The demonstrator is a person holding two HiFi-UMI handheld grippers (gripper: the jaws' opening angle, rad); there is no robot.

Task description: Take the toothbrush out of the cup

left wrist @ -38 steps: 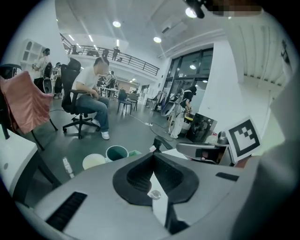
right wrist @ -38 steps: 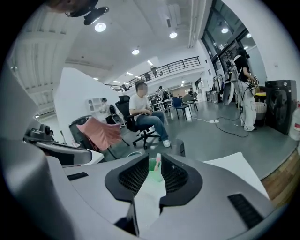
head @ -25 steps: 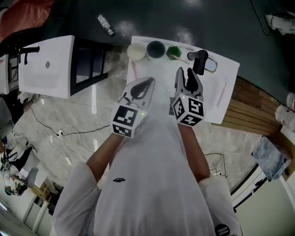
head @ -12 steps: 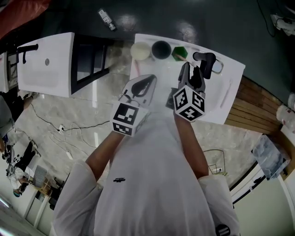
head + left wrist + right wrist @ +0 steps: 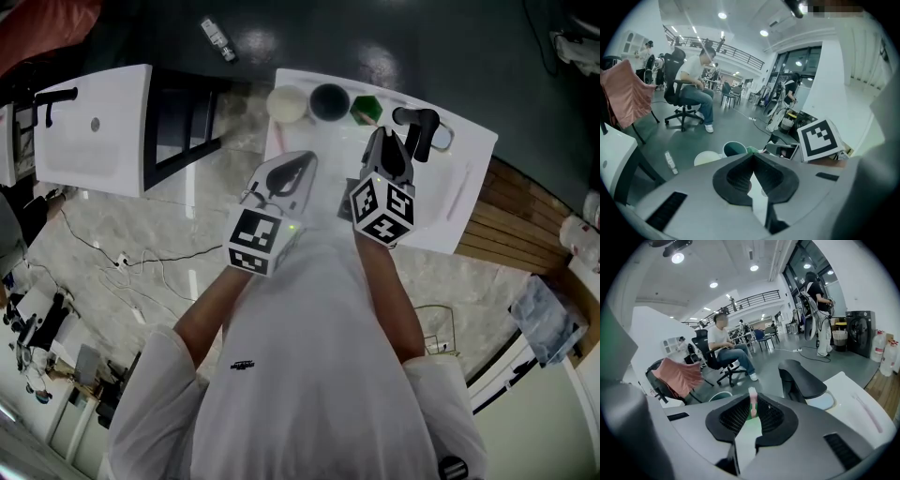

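Observation:
A small green cup (image 5: 366, 110) stands at the back of the white table (image 5: 441, 230), and a pink toothbrush (image 5: 752, 401) stands upright in it. My right gripper (image 5: 384, 142) reaches just over that cup. In the right gripper view its jaws are closing and the pads sit against the brush handle, with the bristle head poking above them and the green cup (image 5: 751, 423) below. My left gripper (image 5: 302, 165) hovers to the left over the table, its jaw tips together and nothing between them.
A white cup (image 5: 285, 103) and a dark cup (image 5: 329, 100) stand left of the green one. A black handled device with a round mirror (image 5: 419, 127) lies to its right. A white cabinet (image 5: 94, 131) stands left of the table, and wooden slats (image 5: 511, 220) lie to its right.
My right gripper has moved forward to the green cup, and its jaws have narrowed from wide apart onto the toothbrush. The left gripper has hardly moved.

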